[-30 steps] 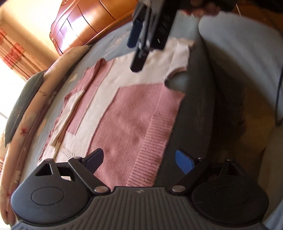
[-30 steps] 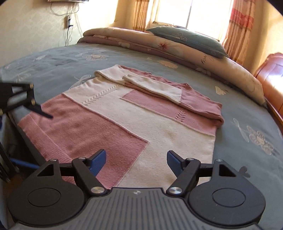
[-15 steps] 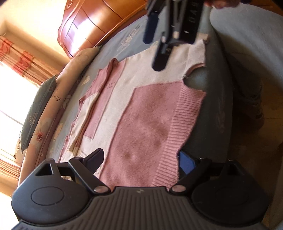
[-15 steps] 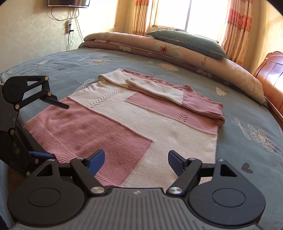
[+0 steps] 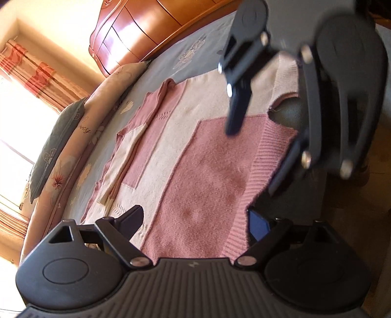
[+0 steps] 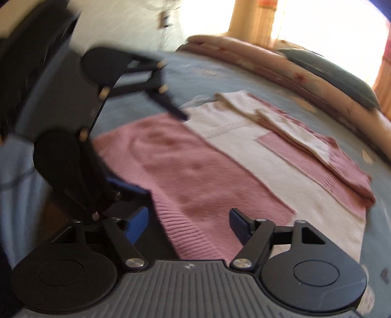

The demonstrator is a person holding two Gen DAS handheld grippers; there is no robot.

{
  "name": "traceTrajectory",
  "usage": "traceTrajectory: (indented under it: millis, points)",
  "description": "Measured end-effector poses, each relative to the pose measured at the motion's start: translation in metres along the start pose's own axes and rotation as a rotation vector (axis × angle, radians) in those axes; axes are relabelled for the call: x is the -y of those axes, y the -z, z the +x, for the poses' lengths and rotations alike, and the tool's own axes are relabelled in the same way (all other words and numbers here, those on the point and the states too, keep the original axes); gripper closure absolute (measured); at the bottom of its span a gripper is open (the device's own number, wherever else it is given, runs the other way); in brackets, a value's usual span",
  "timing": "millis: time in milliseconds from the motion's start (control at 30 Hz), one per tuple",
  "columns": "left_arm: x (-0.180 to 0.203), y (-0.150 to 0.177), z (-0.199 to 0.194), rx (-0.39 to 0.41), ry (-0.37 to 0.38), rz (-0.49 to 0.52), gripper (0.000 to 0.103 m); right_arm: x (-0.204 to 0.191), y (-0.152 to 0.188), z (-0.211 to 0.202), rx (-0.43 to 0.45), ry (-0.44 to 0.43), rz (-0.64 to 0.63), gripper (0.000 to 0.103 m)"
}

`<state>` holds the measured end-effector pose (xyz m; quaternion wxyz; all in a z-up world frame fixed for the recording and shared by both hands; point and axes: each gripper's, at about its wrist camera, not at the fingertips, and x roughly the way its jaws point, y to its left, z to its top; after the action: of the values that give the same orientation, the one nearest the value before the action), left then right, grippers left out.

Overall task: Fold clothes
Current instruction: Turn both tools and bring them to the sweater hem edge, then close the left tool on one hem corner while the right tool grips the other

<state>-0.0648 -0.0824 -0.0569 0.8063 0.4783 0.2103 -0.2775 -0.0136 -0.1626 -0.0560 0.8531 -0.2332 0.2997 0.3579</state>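
A pink and cream knitted sweater (image 5: 210,171) lies flat on the blue-grey bedspread (image 5: 195,58), its sleeves folded in over the far side. Its ribbed pink hem (image 6: 185,227) reaches the bed's near edge. My left gripper (image 5: 195,220) is open, low at the hem corner, with the pink knit lying between its fingers. My right gripper (image 6: 189,221) straddles the same hem, jaws closing, and its pads do not press the cloth. Each gripper shows in the other's view: the right gripper (image 5: 259,149) looms close, and so does the left gripper (image 6: 151,149). The right wrist view is motion-blurred.
A rolled floral quilt (image 5: 80,151) and a grey pillow (image 5: 56,144) lie along the far side of the bed. A wooden headboard (image 5: 136,31) stands beyond the sweater's right side. Curtains (image 6: 246,22) frame a bright window. The floor (image 5: 376,137) drops off past the hem.
My right gripper has swung along the hem toward the left gripper, dropped lower and rolled. Its jaws have narrowed. The left gripper has barely moved.
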Motion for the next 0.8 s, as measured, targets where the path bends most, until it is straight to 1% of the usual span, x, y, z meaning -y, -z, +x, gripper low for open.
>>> traceTrajectory:
  millis: [33,67,100,133,167,267,300,333,367,400,433,467,533,633,733,800]
  points:
    - [0.0,0.0,0.0,0.0,0.002,-0.005,0.013,-0.005,0.0,0.006,-0.021,0.014,-0.037,0.039]
    - [-0.001,0.001,-0.001,0.001,0.004,-0.013,0.013,-0.011,0.0,0.011,-0.04,0.036,-0.076,0.049]
    - [-0.001,0.001,-0.002,0.001,0.006,-0.021,0.013,-0.016,0.0,0.014,-0.057,0.053,-0.113,0.055]
    - [-0.002,0.001,-0.003,0.003,0.011,-0.029,0.013,-0.021,0.001,0.017,-0.073,0.069,-0.149,0.076]
    - [-0.002,0.002,-0.004,0.007,0.019,-0.037,0.013,-0.025,0.002,0.017,-0.073,0.072,-0.166,0.094]
    - [0.003,0.003,-0.009,0.021,0.073,-0.04,0.013,-0.033,0.004,0.015,-0.069,0.102,-0.216,0.094]
    - [0.007,0.002,-0.008,0.018,0.084,-0.022,0.014,-0.034,0.004,0.014,-0.067,0.106,-0.218,0.094]
    - [0.012,0.002,-0.007,0.014,0.077,0.004,0.014,-0.035,0.004,0.012,-0.065,0.11,-0.221,0.094]
    - [0.016,0.002,-0.004,0.006,0.057,0.023,0.017,-0.034,0.003,0.01,-0.059,0.115,-0.218,0.094]
    - [0.02,0.002,-0.001,-0.003,0.033,0.037,0.018,-0.034,0.002,0.009,-0.055,0.117,-0.215,0.094]
    - [0.02,0.002,0.001,-0.006,0.023,0.029,0.019,-0.033,0.002,0.007,-0.05,0.118,-0.213,0.095]
    - [0.018,0.001,0.001,-0.006,0.021,0.01,0.023,-0.033,0.001,0.005,-0.046,0.12,-0.21,0.094]
    - [0.015,0.0,0.005,-0.032,-0.011,-0.003,0.031,-0.032,-0.001,0.002,-0.042,0.12,-0.206,0.094]
    - [0.012,0.006,0.008,-0.065,-0.054,0.017,0.032,-0.031,-0.001,-0.003,-0.031,0.125,-0.206,0.094]
    - [0.014,0.015,0.012,-0.114,-0.091,0.06,0.039,-0.03,-0.001,-0.006,-0.022,0.127,-0.198,0.094]
    - [0.019,0.021,0.013,-0.133,-0.135,0.111,0.043,-0.028,-0.002,-0.006,-0.018,0.123,-0.183,0.094]
